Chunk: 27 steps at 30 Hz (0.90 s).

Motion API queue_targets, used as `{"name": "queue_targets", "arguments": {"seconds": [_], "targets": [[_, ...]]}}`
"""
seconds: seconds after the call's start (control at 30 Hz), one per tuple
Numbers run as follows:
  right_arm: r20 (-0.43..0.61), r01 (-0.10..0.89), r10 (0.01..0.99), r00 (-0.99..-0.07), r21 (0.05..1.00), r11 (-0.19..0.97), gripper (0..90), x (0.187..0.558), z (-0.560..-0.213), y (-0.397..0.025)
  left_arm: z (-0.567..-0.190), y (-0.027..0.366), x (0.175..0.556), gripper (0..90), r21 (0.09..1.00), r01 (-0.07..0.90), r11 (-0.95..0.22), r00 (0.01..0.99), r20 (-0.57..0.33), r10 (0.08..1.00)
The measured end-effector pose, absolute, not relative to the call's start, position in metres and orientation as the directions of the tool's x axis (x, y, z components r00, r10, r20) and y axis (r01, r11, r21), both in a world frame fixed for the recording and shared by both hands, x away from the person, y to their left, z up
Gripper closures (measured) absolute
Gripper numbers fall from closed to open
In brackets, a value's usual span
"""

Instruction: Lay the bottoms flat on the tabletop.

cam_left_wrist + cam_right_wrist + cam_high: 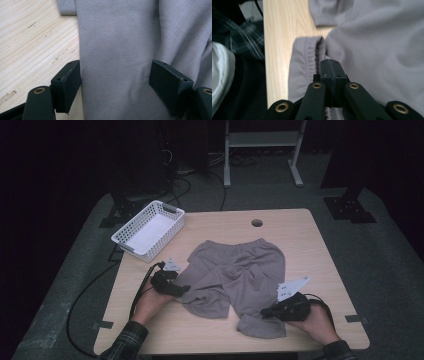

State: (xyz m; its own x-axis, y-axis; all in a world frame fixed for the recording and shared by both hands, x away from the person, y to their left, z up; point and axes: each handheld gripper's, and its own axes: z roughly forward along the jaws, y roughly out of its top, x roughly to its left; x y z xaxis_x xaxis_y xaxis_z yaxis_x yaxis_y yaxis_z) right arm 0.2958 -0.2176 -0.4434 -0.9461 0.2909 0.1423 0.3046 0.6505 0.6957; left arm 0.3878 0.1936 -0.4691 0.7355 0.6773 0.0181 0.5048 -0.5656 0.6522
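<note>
My left claw is wide open, with the gray shorts lying between its jaws. My right claw is squeezed tight on the shorts' hem.

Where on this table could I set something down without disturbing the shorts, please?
Bare wood lies between the grey shorts and the table's right edge, and along the far edge around the hole. It is crowded at the white basket and near both grippers.

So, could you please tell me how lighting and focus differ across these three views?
High view: the table is lit and the surroundings are dark. Left gripper view: the grey shorts are evenly lit, with the weave sharp. Right gripper view: the fabric farther off is soft and blurred, and the right claw is sharp.
</note>
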Motion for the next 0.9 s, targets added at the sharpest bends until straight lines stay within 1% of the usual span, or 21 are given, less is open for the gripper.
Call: {"name": "queue_targets", "arguments": {"seconds": [0.1, 0.17, 0.23, 0.33, 0.43, 0.57, 0.7, 0.9], "targets": [[0.146, 0.308, 0.285, -0.947, 0.661, 0.685, 89.5, 0.299, -0.453, -0.209, -0.469, 0.194, 0.388, 24.9, 0.652, 0.505, -0.566, 0.736, 0.018, 0.677], [0.115, 0.296, 0.293, -0.949, 0.644, 0.705, 89.5, 0.304, -0.457, -0.205, -0.469, 0.193, 0.388, 24.9, 0.653, 0.504, -0.565, 0.735, 0.020, 0.678], [0.132, 0.324, 0.315, -0.940, 0.635, 0.701, 89.5, 0.307, -0.460, -0.204, -0.469, 0.193, 0.388, 25.0, 0.653, 0.505, -0.565, 0.735, 0.019, 0.678], [0.131, 0.313, 0.299, -0.945, 0.626, 0.715, 89.5, 0.308, -0.464, -0.203, -0.469, 0.193, 0.388, 25.0, 0.654, 0.505, -0.563, 0.734, 0.018, 0.678], [0.156, 0.327, 0.299, -0.941, 0.638, 0.697, 89.5, 0.309, -0.463, -0.204, -0.469, 0.194, 0.388, 25.0, 0.653, 0.505, -0.565, 0.735, 0.018, 0.678], [0.192, 0.307, 0.241, -0.951, 0.640, 0.705, 89.3, 0.302, -0.461, -0.201, -0.469, 0.193, 0.387, 25.0, 0.656, 0.504, -0.562, 0.733, 0.019, 0.680], [0.225, 0.270, 0.161, -0.961, 0.639, 0.720, 88.8, 0.284, -0.457, -0.197, -0.469, 0.194, 0.388, 24.9, 0.649, 0.505, -0.570, 0.737, 0.019, 0.675], [0.258, 0.239, 0.092, -0.962, 0.625, 0.743, 88.3, 0.261, -0.458, -0.192, -0.469, 0.193, 0.387, 25.0, 0.653, 0.504, -0.566, 0.733, 0.022, 0.679]]}}
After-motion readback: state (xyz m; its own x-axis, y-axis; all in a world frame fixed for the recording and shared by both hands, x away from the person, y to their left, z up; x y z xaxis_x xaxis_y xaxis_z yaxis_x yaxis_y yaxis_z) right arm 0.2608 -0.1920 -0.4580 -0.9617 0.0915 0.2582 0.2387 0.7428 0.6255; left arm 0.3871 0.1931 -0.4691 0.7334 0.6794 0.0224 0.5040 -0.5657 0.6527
